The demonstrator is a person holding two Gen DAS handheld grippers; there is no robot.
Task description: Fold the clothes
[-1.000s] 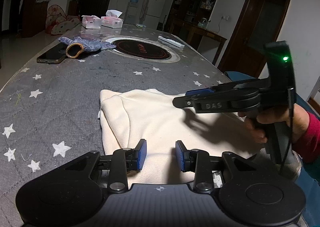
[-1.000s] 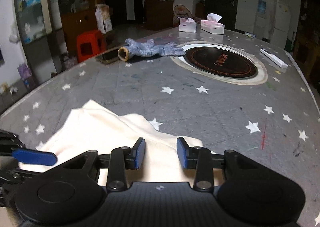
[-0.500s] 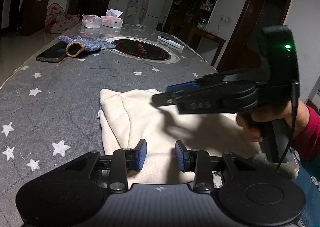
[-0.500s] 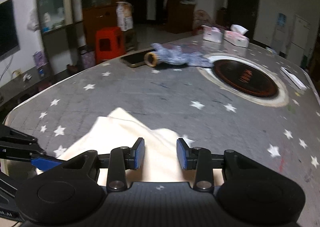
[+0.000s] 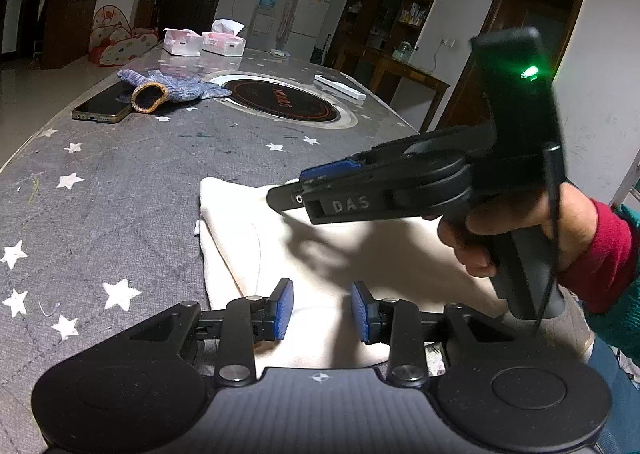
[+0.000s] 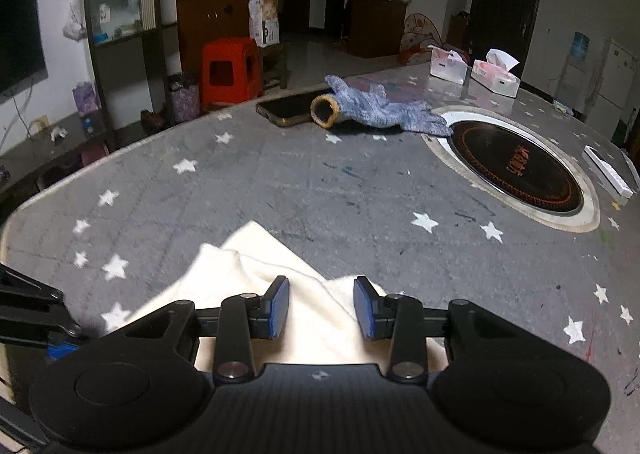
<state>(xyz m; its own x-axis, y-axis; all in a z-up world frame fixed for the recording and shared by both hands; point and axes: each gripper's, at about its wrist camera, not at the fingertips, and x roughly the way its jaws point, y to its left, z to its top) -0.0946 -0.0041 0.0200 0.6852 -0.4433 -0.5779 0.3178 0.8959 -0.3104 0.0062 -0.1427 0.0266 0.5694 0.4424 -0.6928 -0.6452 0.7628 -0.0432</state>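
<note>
A cream garment (image 5: 320,246) lies folded on the grey star-patterned table (image 5: 120,181), with a doubled edge along its left side. My left gripper (image 5: 322,310) hovers low over the garment's near part, blue pads apart, nothing between them. A hand with a red sleeve holds my right gripper (image 5: 290,187), which reaches in from the right above the garment's far edge. In the right wrist view the right gripper (image 6: 322,306) stands open over the garment (image 6: 248,266), which shows a raised crease and a pointed corner. The left gripper (image 6: 32,314) shows at the left edge.
Farther along the table lie a phone (image 5: 102,107), a blue knitted glove (image 5: 168,85), a round inset hob (image 5: 280,103), a white remote (image 5: 340,87) and two tissue boxes (image 5: 182,41). The table's left edge (image 6: 60,189) curves close to the garment.
My right gripper has moved left across the garment and risen slightly, rolling a little; its view has swung left. The left gripper and the garment have stayed still.
</note>
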